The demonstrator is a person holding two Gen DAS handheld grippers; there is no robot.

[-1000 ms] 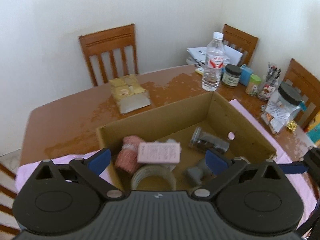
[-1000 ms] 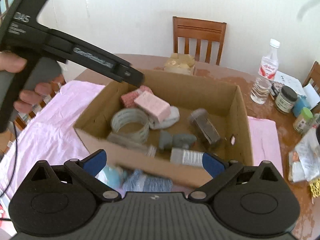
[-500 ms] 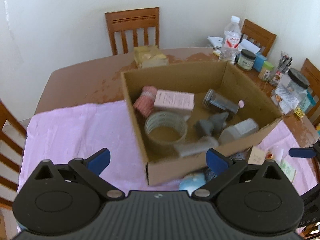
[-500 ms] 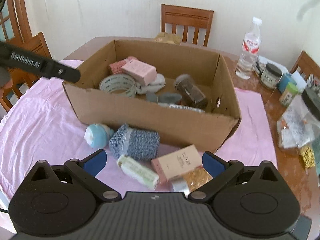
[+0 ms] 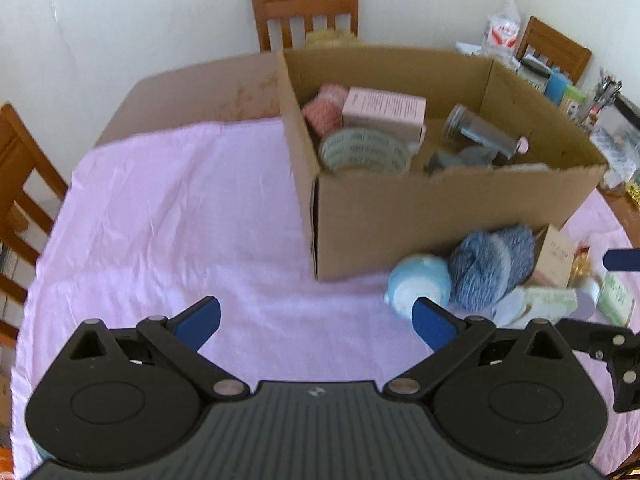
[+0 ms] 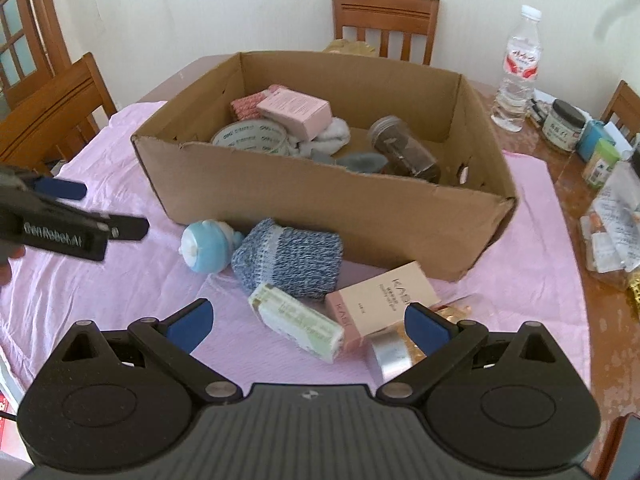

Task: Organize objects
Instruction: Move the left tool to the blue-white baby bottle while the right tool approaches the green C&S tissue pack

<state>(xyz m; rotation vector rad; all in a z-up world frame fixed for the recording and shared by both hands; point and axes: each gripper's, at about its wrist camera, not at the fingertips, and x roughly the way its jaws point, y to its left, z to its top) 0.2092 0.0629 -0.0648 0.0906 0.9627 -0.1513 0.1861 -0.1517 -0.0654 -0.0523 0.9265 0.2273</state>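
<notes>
An open cardboard box (image 6: 320, 204) (image 5: 440, 216) stands on a pink cloth and holds a tape roll (image 6: 250, 136), a pink carton (image 6: 296, 112), a dark jar (image 6: 404, 154) and other items. In front of it lie a light blue bottle (image 6: 204, 244) (image 5: 418, 284), a blue knitted roll (image 6: 288, 258) (image 5: 490, 266), a pale green box (image 6: 296, 322), a beige carton (image 6: 382, 296) and a silver roll (image 6: 390, 354). My right gripper (image 6: 307, 322) is open just above the green box. My left gripper (image 5: 316, 320) is open over bare cloth, left of the bottle.
The pink cloth (image 5: 168, 216) covers the near part of a wooden table (image 5: 192, 96). A water bottle (image 6: 518, 68), jars and packets (image 6: 564, 126) crowd the right side. Wooden chairs (image 6: 384, 24) stand around the table.
Both grippers have pulled back and down from above the box toward the near edge. The items in front of the box now lie close before the right gripper.
</notes>
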